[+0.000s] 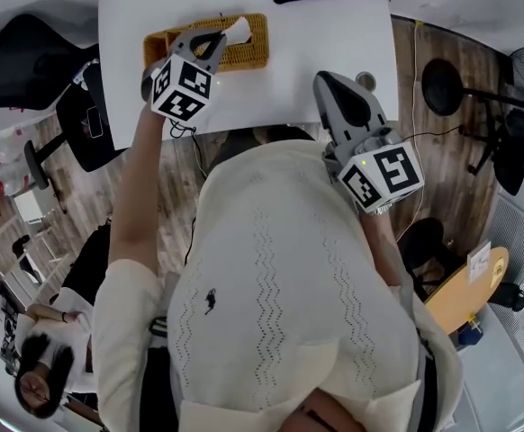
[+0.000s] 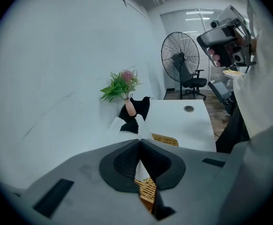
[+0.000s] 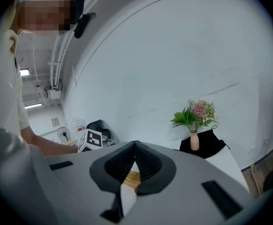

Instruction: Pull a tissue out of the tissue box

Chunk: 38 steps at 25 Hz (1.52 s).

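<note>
**A:** Where is the tissue box (image 1: 244,52)?

**B:** In the head view it is at the upper centre-left of the frame, a woven, yellow-brown box lying on the white table (image 1: 316,34) near its far edge.

**A:** And the tissue (image 1: 238,29)?

**B:** It stands up out of the top of the box as a white tuft, right at the tips of the left gripper (image 1: 219,36). That gripper reaches in from the lower left and tilts down over the box.

**A:** Is it actually gripping it?

**B:** Yes. In the left gripper view the jaws are clamped together with a white strip of tissue pinched between the pads. More of the sheet fans out above the tips, and the wicker of the box shows below and behind them.

**A:** What about the right gripper (image 1: 323,79)?

**B:** It is at the centre-right of the head view, over the near edge of the table and well apart from the box. In its own view the jaws are pressed together with nothing in them. The pale patch in the gap beneath them is probably the table top, though that part is too dim to be sure.

**A:** Anything else on the table?

**B:** A pink vase (image 2: 129,108) of flowers on a black cloth (image 2: 139,109), left of centre in the left gripper view.
</note>
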### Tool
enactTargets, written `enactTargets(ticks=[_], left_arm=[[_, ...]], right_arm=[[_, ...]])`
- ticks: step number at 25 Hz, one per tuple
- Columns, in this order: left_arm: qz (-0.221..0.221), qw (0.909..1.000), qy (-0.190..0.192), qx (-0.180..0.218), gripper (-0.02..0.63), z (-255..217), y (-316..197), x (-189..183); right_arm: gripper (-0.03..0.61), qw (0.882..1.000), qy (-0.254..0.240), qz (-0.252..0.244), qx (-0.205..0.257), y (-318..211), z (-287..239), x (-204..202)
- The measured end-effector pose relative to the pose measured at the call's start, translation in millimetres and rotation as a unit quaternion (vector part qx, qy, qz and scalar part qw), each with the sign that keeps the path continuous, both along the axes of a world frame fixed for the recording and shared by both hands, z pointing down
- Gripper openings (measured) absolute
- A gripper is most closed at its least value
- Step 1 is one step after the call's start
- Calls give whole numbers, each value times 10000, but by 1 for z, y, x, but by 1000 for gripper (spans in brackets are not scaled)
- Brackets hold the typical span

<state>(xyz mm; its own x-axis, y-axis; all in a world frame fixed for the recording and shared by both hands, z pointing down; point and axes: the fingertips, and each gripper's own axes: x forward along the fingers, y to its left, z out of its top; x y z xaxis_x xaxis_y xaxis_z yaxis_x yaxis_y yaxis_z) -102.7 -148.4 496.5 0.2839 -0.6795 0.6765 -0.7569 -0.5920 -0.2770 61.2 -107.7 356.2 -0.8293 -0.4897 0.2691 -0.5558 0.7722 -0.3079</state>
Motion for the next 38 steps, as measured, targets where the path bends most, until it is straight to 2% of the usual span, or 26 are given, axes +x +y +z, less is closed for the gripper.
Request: enactTargets(ticks=[11, 21, 33, 38], left_arm=[[-124, 9994, 216, 253, 12, -22, 2, -1], [-426, 9950, 694, 572, 12, -49, 3, -8], [-790, 9767, 1553, 1257, 12, -109, 11, -12], [-905, 9696, 1714, 1492, 12, -124, 15, -13]], right_arm=[[2, 10000, 3, -43, -8, 2, -1, -6], [2, 10000, 31, -88, -12, 0, 1, -14], [2, 9999, 78, -64, 49, -2, 0, -19], [2, 9998, 87, -124, 133, -5, -4, -25]])
